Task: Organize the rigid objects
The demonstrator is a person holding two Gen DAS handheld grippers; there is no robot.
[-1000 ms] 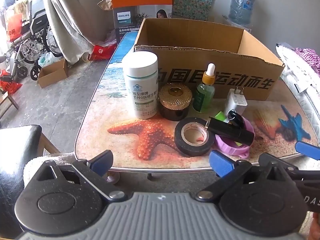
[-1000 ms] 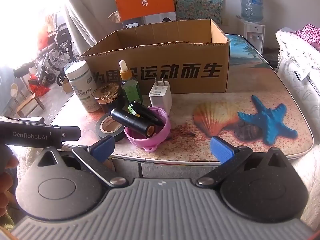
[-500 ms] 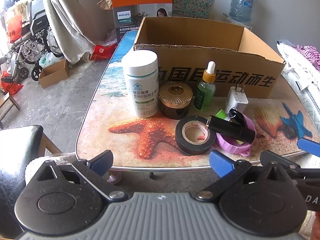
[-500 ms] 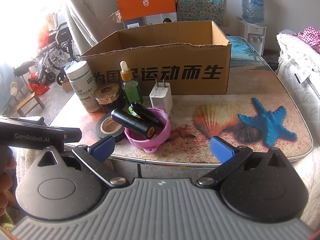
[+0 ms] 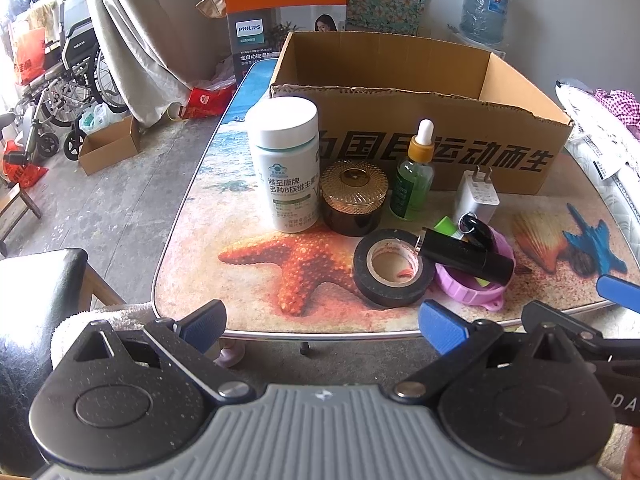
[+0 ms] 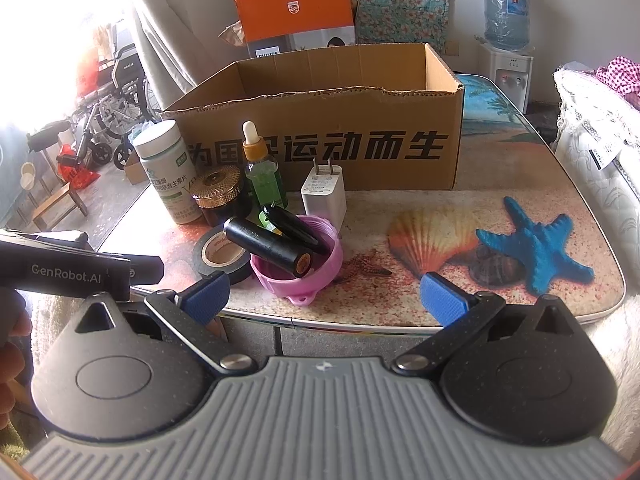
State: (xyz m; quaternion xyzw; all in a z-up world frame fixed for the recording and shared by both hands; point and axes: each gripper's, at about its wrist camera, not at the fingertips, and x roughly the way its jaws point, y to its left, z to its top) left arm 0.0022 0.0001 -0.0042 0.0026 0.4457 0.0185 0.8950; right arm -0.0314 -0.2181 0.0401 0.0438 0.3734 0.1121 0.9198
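Observation:
An open cardboard box (image 5: 420, 132) (image 6: 320, 128) stands at the back of the table. In front of it sit a white pill bottle (image 5: 286, 164) (image 6: 166, 172), a gold-lidded dark jar (image 5: 354, 196) (image 6: 218, 194), a green dropper bottle (image 5: 414, 172) (image 6: 264, 168), a white charger (image 5: 478, 198) (image 6: 324, 194), a black tape roll (image 5: 392, 268) (image 6: 220, 256) and a pink bowl (image 5: 476, 286) (image 6: 300, 268) holding two black tubes. My left gripper (image 5: 322, 326) and right gripper (image 6: 324, 300) both hover open before the table's near edge, holding nothing.
The table (image 5: 240, 280) has a beach print with starfish and shell. A wheelchair (image 5: 68, 80), a small carton (image 5: 110, 144) and a stool (image 5: 36, 300) stand at the left. White bedding (image 6: 600, 160) lies to the right, with a water dispenser (image 6: 506, 40) behind it.
Both grippers have edged slightly closer to the table; the objects have not moved.

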